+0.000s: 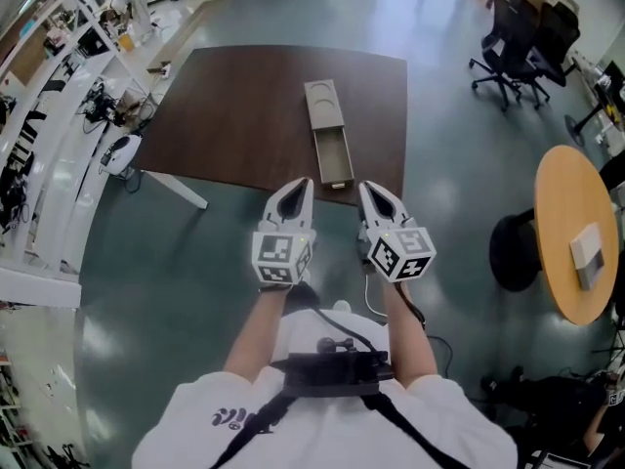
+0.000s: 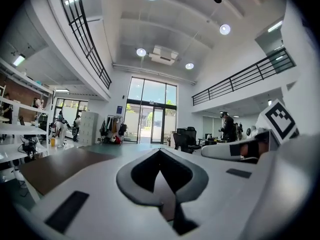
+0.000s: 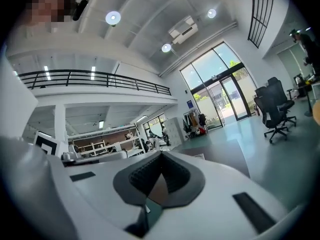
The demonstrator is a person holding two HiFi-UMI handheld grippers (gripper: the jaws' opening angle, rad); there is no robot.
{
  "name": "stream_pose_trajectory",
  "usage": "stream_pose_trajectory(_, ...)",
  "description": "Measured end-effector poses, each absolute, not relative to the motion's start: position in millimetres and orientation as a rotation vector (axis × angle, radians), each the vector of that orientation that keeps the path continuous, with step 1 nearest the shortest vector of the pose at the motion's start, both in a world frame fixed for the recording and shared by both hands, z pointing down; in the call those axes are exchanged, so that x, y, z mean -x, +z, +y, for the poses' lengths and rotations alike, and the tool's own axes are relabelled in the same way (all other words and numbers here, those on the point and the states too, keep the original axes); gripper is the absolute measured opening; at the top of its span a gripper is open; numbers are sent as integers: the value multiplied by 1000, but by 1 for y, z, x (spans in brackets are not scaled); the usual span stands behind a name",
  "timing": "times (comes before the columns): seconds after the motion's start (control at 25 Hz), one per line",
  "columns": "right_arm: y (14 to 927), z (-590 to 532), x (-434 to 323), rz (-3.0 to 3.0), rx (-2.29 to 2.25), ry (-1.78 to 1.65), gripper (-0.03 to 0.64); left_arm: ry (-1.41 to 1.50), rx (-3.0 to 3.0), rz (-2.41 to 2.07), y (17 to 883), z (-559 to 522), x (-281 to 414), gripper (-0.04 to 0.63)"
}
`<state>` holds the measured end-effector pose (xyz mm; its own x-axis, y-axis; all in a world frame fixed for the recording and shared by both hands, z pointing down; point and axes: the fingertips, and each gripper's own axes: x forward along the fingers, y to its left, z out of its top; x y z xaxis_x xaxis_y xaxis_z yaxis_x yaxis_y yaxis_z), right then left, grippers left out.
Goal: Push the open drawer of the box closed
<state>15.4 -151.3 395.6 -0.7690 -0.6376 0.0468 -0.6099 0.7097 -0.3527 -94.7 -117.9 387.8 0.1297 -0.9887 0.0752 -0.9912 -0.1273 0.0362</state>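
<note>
1. Head view: long grey-beige box (image 1: 321, 106) lies on dark brown surface (image 1: 234, 115); its open drawer (image 1: 334, 159) juts toward the near edge.
2. Left gripper (image 1: 306, 186) and right gripper (image 1: 367, 188) hover just short of the drawer front; fingers of both pressed together, nothing held.
3. Risk: an off-centre push may jam the drawer askew or slide the unbraced box away.

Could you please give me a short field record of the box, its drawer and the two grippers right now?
Table: dark brown, bears the box
Box: long, narrow, lying lengthwise away from the person
Drawer: pulled out toward the person, looks empty
Left gripper: jaws shut, empty, left of drawer front
Right gripper: jaws shut, empty, right of drawer front
Contact: none visible
</note>
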Motion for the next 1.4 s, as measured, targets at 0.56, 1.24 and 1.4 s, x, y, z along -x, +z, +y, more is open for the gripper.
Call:
stream_pose_trajectory(0.56,476,-218,38,2700,1354,-654,0,52,-2537,-1692,436,-217,149,14)
stream_pose_trajectory(1.24,673,-252,-6,2230,1468,-1397,0,191,-2519,-1470,547,-309,116,14)
stream_pose_trajectory(1.4,709,-257,5,2168,1442,-1531,0,216,-2482,-1473,561,-321,121,14)
